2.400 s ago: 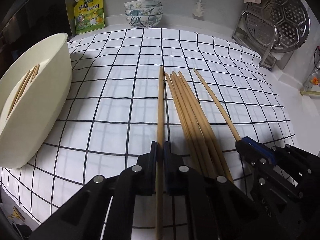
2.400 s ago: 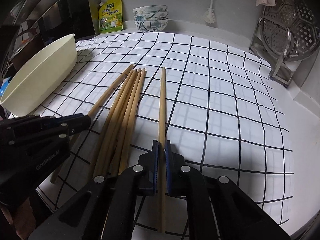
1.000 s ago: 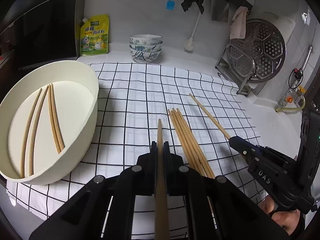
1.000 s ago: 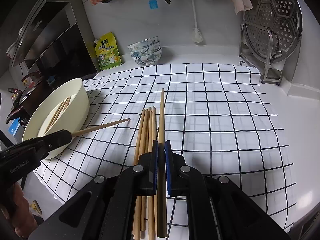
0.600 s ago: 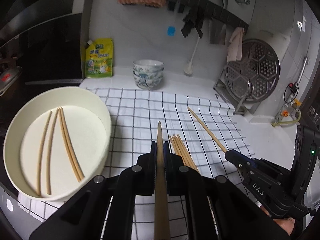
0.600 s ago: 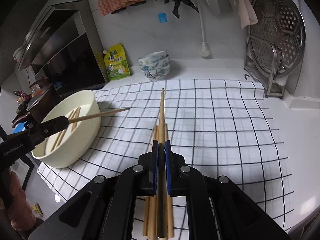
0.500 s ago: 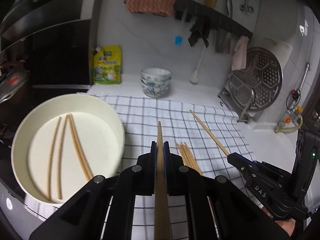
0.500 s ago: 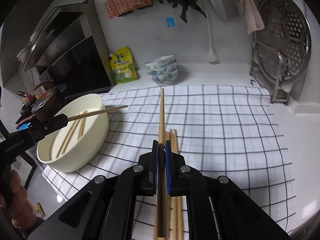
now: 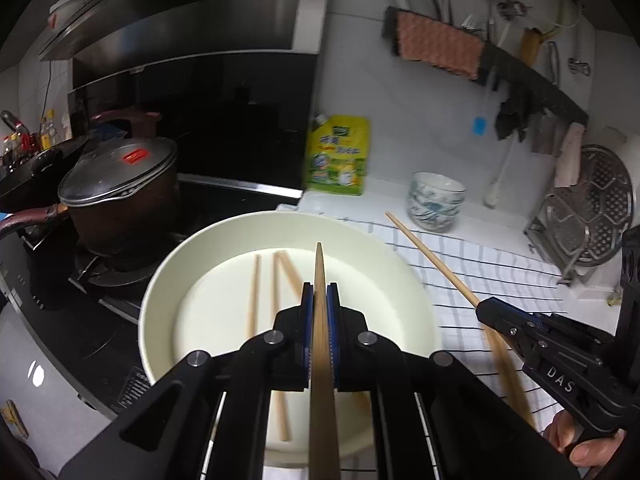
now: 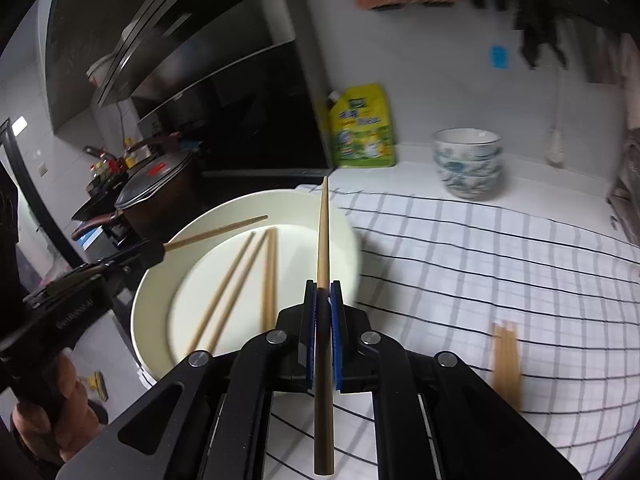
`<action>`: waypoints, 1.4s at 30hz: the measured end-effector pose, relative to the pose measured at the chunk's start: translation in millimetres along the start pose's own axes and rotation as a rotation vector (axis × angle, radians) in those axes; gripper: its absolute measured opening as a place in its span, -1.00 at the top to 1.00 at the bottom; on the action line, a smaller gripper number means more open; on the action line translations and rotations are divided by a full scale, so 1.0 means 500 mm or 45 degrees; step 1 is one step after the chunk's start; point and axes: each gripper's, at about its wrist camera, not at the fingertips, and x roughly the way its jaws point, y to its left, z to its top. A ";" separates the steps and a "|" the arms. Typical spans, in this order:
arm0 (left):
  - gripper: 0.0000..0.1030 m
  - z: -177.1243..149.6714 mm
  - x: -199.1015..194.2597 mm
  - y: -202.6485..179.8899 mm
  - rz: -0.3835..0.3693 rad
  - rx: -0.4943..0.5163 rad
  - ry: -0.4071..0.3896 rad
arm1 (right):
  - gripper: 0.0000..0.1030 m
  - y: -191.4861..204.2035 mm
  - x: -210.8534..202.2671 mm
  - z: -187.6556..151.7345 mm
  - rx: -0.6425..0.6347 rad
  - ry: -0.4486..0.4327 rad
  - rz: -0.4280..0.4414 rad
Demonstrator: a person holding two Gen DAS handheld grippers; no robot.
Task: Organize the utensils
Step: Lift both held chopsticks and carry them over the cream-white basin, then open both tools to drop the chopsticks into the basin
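The left gripper (image 9: 319,298) has its blue-padded jaws clamped on a slim tapered wooden chopstick (image 9: 320,360) above the round, smooth cream plastic basin (image 9: 372,248), where three loose wooden chopsticks (image 9: 252,300) lie flat. The right gripper (image 10: 322,300) pinches a second tapered wooden chopstick (image 10: 323,240) over the basin's near rim. Beyond lies the black-gridded white cloth (image 10: 500,260) with a remaining chopstick bundle (image 10: 506,360), then stacked patterned ceramic bowls (image 10: 468,164).

A dark pot (image 9: 120,200) with a glass lid stands on the stove. A yellow-green pouch (image 9: 338,156) leans against the white wall. Near it, patterned bowls (image 9: 436,202) are stacked, beside the checked cloth (image 10: 500,260). A metal steamer rack (image 9: 588,220) stands at the right.
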 end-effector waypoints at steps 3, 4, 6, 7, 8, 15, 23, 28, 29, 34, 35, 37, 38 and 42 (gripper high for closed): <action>0.86 -0.005 0.034 0.037 0.031 -0.025 0.048 | 0.87 0.047 0.062 0.016 -0.036 0.063 0.036; 0.86 -0.008 0.044 0.047 0.035 -0.032 0.062 | 0.87 0.057 0.080 0.019 -0.044 0.081 0.041; 0.86 -0.016 0.064 0.064 0.042 -0.045 0.088 | 0.87 0.073 0.110 0.024 -0.051 0.114 0.047; 0.86 -0.019 0.073 0.069 0.045 -0.048 0.102 | 0.87 0.080 0.128 0.025 -0.051 0.136 0.050; 0.86 -0.022 0.082 0.073 0.044 -0.051 0.115 | 0.87 0.086 0.144 0.025 -0.051 0.162 0.054; 0.86 -0.038 0.130 0.077 0.036 -0.029 0.192 | 0.87 0.098 0.219 0.017 -0.045 0.273 0.050; 0.17 -0.036 0.120 0.089 0.041 -0.060 0.180 | 0.76 0.103 0.207 0.015 -0.076 0.225 0.013; -0.08 -0.034 0.100 0.111 0.071 -0.113 0.152 | 0.68 0.097 0.185 0.016 -0.065 0.194 0.012; -0.08 -0.034 0.097 0.115 0.075 -0.123 0.151 | 0.68 0.097 0.181 0.015 -0.066 0.191 0.012; -0.13 -0.039 0.081 0.115 0.091 -0.132 0.143 | 0.66 0.098 0.154 0.008 -0.064 0.167 0.020; -0.15 -0.041 0.076 0.114 0.092 -0.128 0.138 | 0.65 0.097 0.147 0.006 -0.060 0.160 0.021; -0.21 -0.042 0.064 0.106 0.096 -0.115 0.123 | 0.60 0.096 0.132 0.003 -0.058 0.147 0.020; -0.23 -0.043 0.058 0.101 0.096 -0.108 0.116 | 0.58 0.095 0.123 0.001 -0.056 0.139 0.018; -0.35 -0.046 0.035 0.079 0.079 -0.074 0.094 | 0.46 0.085 0.091 -0.009 -0.051 0.116 -0.008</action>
